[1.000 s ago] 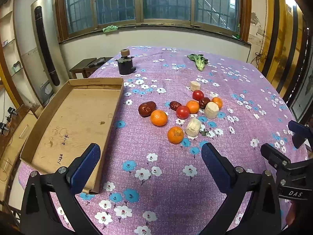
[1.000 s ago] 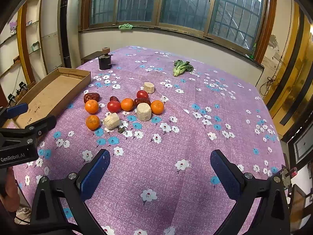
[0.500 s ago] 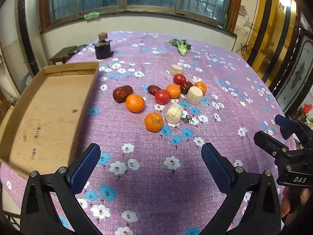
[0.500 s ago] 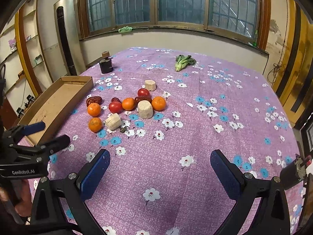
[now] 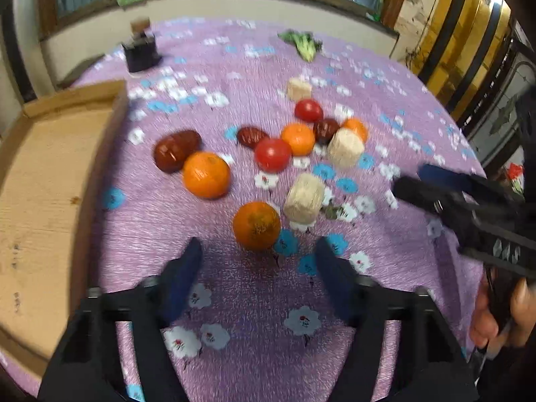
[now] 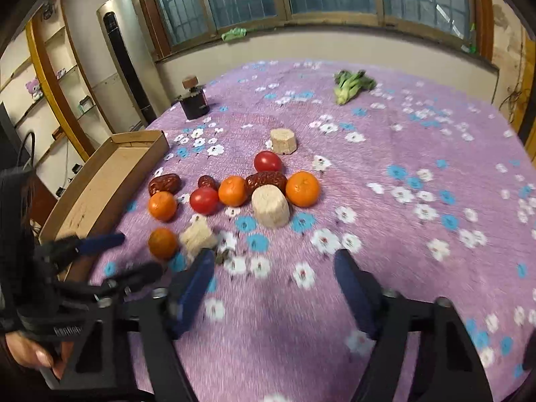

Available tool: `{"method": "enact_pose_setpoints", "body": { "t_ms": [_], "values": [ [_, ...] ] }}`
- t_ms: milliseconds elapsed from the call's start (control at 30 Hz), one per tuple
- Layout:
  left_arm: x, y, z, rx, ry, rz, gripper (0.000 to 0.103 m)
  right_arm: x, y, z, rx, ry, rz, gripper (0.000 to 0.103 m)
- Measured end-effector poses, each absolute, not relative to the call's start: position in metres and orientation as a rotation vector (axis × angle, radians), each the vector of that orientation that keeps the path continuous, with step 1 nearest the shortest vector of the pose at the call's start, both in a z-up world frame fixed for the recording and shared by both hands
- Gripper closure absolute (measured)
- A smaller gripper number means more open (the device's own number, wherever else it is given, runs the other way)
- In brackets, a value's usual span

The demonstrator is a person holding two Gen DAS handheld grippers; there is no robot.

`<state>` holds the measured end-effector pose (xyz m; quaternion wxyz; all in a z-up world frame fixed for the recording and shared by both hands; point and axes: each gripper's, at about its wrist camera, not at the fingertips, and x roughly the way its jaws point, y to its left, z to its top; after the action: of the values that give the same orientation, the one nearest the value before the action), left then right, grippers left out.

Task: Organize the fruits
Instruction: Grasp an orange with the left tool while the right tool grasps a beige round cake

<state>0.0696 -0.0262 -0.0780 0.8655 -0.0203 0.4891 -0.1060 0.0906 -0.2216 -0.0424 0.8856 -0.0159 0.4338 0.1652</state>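
Your left gripper (image 5: 259,254) and right gripper (image 6: 273,268) have just been closing, both parted around nothing. The nearest orange (image 5: 256,225) sits just beyond your left gripper's fingertips, right of the cardboard tray (image 5: 40,181).

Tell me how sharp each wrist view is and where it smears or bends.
Left wrist view: motion blur throughout, the cloth flowers streaked, the nearest orange soft. Right wrist view: the middle fruits fairly crisp, smear along the near cloth and around the left gripper. Both: fisheye bowing of the window frame, dark corners.
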Motion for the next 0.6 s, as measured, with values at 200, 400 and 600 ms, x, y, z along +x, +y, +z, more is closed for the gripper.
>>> {"method": "enact_pose_setpoints", "body": {
  "t_ms": [200,400,600],
  "values": [
    [0.082,-0.031,-0.085,0.014,1.022,-0.207,0.051,0.130,-0.205,-0.065,-0.046,0.954,0.349,0.040],
    [0.091,-0.035,-0.084,0.049,1.002,-0.235,0.075,0.153,-0.194,-0.080,-0.070,0.980,0.334,0.053],
    [0.086,-0.035,-0.083,0.065,0.984,-0.245,0.076,0.150,-0.198,-0.077,-0.055,0.962,0.326,0.068]
  ]
}}
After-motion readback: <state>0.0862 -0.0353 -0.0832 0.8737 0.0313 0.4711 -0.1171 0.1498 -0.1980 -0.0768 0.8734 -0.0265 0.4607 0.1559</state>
